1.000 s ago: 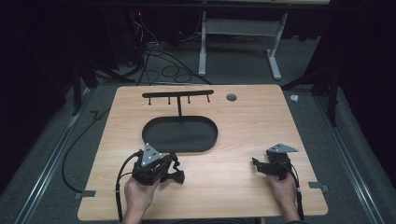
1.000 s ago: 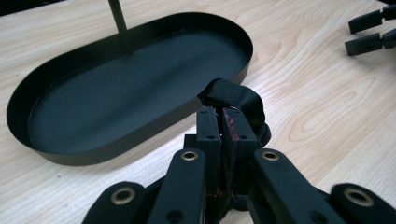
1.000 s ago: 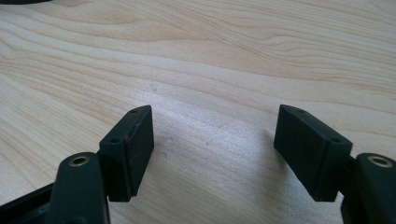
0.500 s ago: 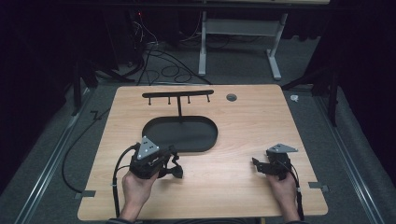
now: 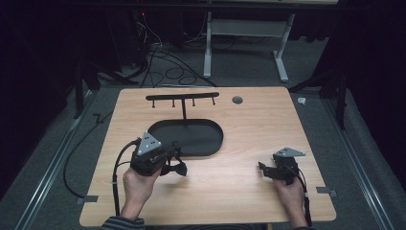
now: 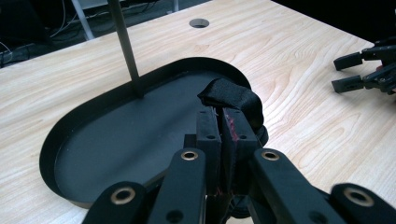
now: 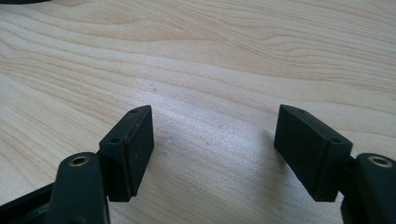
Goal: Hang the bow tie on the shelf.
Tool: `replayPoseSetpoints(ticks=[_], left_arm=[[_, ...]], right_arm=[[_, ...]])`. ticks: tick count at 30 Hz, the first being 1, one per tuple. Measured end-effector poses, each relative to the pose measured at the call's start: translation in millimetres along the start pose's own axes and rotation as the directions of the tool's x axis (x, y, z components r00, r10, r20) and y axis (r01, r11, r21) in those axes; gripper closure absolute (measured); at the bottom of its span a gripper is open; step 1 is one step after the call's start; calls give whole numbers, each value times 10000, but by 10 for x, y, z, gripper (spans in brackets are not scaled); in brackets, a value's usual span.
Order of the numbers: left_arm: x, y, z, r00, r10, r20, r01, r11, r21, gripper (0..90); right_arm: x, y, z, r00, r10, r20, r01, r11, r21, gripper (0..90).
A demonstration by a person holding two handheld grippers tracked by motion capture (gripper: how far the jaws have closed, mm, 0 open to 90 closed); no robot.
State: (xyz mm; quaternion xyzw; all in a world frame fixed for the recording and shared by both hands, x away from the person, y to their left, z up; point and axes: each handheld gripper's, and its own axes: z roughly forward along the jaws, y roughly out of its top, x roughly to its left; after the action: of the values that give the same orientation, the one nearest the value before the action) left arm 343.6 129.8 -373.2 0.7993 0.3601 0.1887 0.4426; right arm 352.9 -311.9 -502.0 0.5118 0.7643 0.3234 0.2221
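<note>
My left gripper (image 5: 173, 162) (image 6: 223, 125) is shut on a black fabric strap (image 6: 232, 96) (image 5: 179, 168), whose folded loop sticks out past the jaw tips. It hovers at the near edge of a black oval tray (image 5: 203, 138) (image 6: 116, 140). A thin post (image 6: 125, 46) rises from the tray and carries a black bar with several hooks (image 5: 182, 97). My right gripper (image 5: 263, 168) (image 7: 212, 149) lies low over bare wood at the front right, jaws wide apart with nothing between them. It appears too in the left gripper view as the right gripper (image 6: 362, 70).
A light wooden table (image 5: 258, 124) has a round cable hole (image 5: 237, 99) (image 6: 200, 22) near its far edge. Dark floor with cables and a white desk frame (image 5: 244, 43) lies beyond. Each hand's cable trails off the front edge.
My left gripper has moved forward toward the tray with the strap in it. The right gripper has stayed in place.
</note>
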Motion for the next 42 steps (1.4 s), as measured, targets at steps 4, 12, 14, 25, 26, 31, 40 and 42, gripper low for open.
replayPoseSetpoints(ticks=[4,12,14,25,26,31,40,42], left_arm=[[20,36,15,10000,-26,16,26,10000,-53,865],[82,122,25,9999,-140,36,140,9998,-132,865],[117,156,33,9997,-222,61,223,9996,-187,864],[212,268,70,9996,-295,-10,295,9994,-200,865],[225,294,70,9996,-280,-54,279,9994,-207,864],[249,354,80,9997,-218,-141,215,9996,-186,864],[311,500,144,9993,-103,-372,98,9999,-132,864],[330,529,160,9990,-136,-421,131,9998,-139,864]], right_arm=[[0,0,0,10000,15,-8,-15,10000,-2,296],[-2,0,0,10000,12,-19,-12,10000,-7,296],[-3,0,0,10000,12,-24,-12,10000,-12,296],[0,0,0,10000,15,-10,-15,10000,-3,296],[-1,0,0,10000,4,-5,-4,10000,1,296],[0,0,0,10000,12,-7,-12,10000,-2,296],[-2,0,0,10000,11,-21,-11,10000,-9,296],[-2,0,0,10000,11,-20,-11,10000,-11,295]])
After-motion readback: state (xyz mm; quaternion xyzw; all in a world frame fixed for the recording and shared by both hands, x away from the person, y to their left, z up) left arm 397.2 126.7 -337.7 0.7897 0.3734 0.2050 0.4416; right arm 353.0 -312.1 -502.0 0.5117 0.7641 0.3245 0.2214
